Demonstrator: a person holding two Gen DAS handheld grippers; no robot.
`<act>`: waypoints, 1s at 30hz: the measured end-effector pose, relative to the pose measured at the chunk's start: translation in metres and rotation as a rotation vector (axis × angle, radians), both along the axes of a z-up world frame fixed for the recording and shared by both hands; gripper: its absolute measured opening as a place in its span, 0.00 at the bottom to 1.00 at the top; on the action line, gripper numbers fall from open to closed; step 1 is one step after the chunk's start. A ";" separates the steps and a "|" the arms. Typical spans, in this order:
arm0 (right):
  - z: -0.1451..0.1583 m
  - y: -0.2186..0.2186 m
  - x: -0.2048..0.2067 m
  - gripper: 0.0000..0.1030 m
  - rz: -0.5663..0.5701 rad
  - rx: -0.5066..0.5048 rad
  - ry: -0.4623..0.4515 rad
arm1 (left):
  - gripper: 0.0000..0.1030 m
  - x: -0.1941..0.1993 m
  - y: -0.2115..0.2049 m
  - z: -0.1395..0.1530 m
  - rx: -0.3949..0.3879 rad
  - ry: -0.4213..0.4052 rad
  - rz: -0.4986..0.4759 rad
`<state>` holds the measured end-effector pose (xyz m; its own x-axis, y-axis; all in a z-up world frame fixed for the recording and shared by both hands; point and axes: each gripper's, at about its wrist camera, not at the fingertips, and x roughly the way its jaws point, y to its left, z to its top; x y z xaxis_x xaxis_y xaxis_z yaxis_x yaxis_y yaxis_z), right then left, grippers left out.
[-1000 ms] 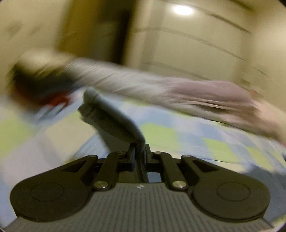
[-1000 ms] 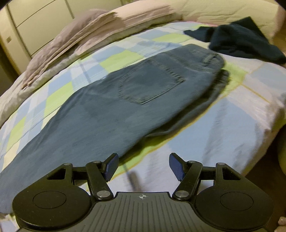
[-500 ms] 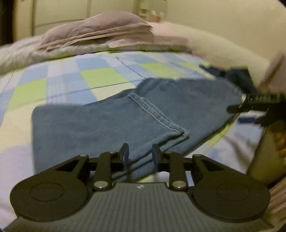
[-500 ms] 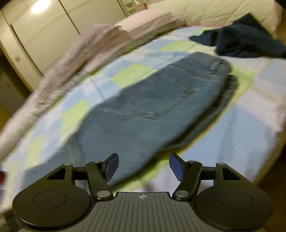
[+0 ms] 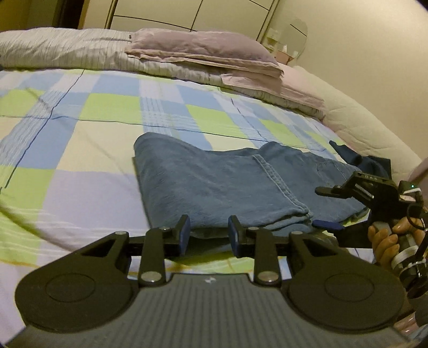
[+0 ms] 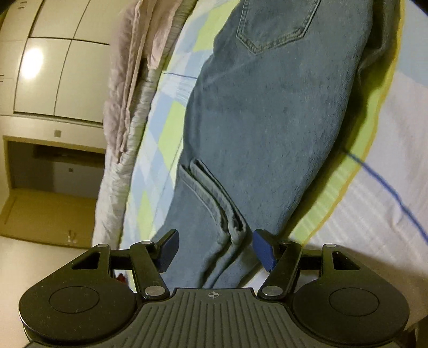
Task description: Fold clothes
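Blue jeans point(image 5: 222, 184) lie folded in half on the checked bedspread point(image 5: 88, 150), leg hems on top near the front edge. My left gripper point(image 5: 208, 235) is open just in front of the fold's near edge, nothing between its fingers. In the left wrist view the right gripper point(image 5: 327, 208) comes in from the right at the hem corner, held by a hand point(image 5: 385, 235). The right wrist view is rolled sideways: my right gripper point(image 6: 214, 247) is open with the doubled hems point(image 6: 230, 222) lying between its blue pads, not pinched. A back pocket point(image 6: 275, 24) shows at the far end.
Folded lilac and striped bedding point(image 5: 203, 53) is piled along the far side of the bed. A dark blue garment point(image 5: 361, 160) lies beyond the jeans at the right. White wardrobe doors point(image 6: 48, 61) stand behind the bed. A pale padded bed rim point(image 5: 374, 133) curves at the right.
My left gripper carried the leg end over, let it go and opened, leaving the jeans folded in half. The right gripper rolled sideways and moved to the hems, staying open.
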<state>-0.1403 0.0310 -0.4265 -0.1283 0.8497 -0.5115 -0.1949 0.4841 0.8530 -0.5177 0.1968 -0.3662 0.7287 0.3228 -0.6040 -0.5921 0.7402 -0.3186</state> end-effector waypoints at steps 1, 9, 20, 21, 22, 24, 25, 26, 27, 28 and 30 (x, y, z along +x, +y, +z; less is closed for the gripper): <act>-0.001 0.003 -0.002 0.63 0.001 -0.006 -0.003 | 0.25 0.000 0.002 -0.001 -0.001 -0.003 -0.001; -0.007 0.040 -0.028 0.06 0.049 -0.046 -0.183 | 0.24 -0.006 0.009 -0.006 -0.011 -0.035 0.022; -0.008 0.011 -0.020 0.04 -0.026 -0.122 -0.513 | 0.22 0.003 0.014 -0.006 0.014 0.002 0.023; -0.006 0.009 -0.021 0.04 -0.037 -0.112 -0.521 | 0.22 0.007 0.014 -0.006 0.019 0.011 0.017; -0.001 0.010 -0.023 0.05 -0.039 -0.111 -0.537 | 0.22 0.009 0.015 -0.006 0.020 0.013 0.012; 0.008 0.013 -0.023 0.05 -0.026 -0.099 -0.570 | 0.22 0.015 0.015 -0.006 0.022 0.016 0.002; 0.013 0.015 -0.022 0.05 -0.020 -0.093 -0.587 | 0.22 0.020 0.016 -0.007 0.027 0.024 -0.003; 0.015 0.017 -0.021 0.05 -0.007 -0.097 -0.598 | 0.22 0.025 0.017 -0.011 0.026 0.045 -0.017; 0.008 0.024 -0.018 0.06 0.033 -0.141 -0.587 | 0.22 0.031 0.017 -0.015 0.025 0.066 -0.030; 0.002 0.029 -0.015 0.07 0.063 -0.175 -0.578 | 0.22 0.037 0.018 -0.019 0.024 0.088 -0.043; 0.005 0.027 -0.014 0.15 0.052 -0.163 -0.580 | 0.22 0.050 0.018 -0.031 0.037 0.173 -0.070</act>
